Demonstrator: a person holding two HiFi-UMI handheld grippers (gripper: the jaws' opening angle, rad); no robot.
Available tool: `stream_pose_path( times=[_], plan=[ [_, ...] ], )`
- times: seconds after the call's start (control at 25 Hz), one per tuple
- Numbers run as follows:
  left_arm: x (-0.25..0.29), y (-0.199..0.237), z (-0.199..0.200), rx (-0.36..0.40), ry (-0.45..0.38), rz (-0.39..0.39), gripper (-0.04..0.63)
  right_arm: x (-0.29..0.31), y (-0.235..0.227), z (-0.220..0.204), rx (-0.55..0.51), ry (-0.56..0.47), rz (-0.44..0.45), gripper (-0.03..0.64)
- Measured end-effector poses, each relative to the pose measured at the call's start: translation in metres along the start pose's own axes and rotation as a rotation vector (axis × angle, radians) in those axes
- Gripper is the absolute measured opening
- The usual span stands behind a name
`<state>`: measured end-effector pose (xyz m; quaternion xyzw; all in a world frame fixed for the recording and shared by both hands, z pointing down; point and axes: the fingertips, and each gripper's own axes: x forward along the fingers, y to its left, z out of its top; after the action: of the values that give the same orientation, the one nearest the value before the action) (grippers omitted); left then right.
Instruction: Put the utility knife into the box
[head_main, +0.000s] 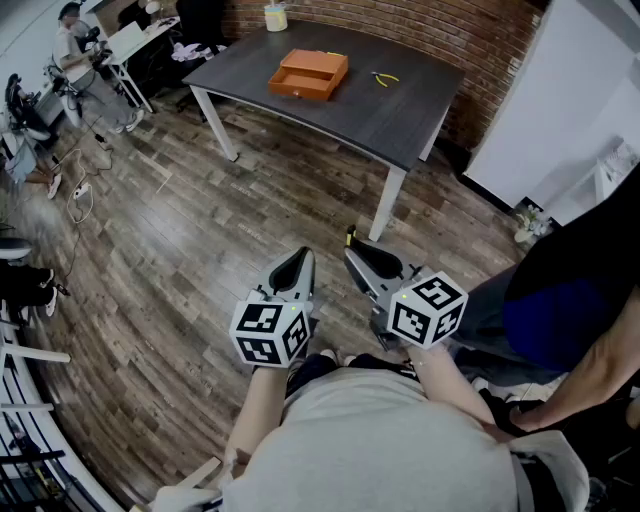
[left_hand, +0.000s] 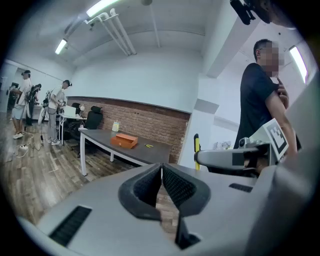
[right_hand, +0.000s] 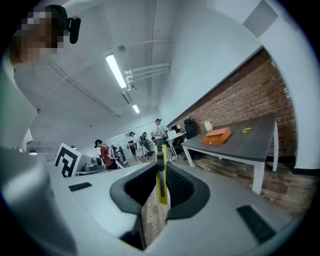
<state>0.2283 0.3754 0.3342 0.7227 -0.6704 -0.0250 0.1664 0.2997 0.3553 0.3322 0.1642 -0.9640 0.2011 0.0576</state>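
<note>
The utility knife (right_hand: 161, 175) is clamped edge-on in the right gripper (right_hand: 161, 169), with its long axis running along the jaws and its far end poking out past the tips, roughly toward the table (head_main: 400, 115). The left gripper (left_hand: 161, 172) is pinched closed on nothing, right beside it. The orange box (head_main: 309, 74) sits mid-table, back from the edges and well apart, with open wood floor (head_main: 200, 220) between.
</note>
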Motion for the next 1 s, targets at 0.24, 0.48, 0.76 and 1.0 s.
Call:
stream_pose_path(
  times=[0.24,0.48,0.76,1.0],
  plan=[
    [-0.001,0.003,-0.001,-0.005,0.000,-0.011,0.026,0.003,-0.001,0.001,-0.006,0.009,-0.008,0.064],
    [-0.004,0.006,0.002,-0.020,-0.006,-0.035,0.026,0.007,0.006,-0.002,0.002,0.014,-0.010,0.064],
    [-0.004,0.014,0.011,-0.013,-0.039,-0.064,0.026,0.014,0.009,0.006,0.006,-0.038,-0.014,0.064],
    [-0.010,0.019,0.001,-0.005,-0.018,-0.099,0.027,0.014,0.007,-0.002,0.037,-0.053,-0.052,0.065]
  ],
)
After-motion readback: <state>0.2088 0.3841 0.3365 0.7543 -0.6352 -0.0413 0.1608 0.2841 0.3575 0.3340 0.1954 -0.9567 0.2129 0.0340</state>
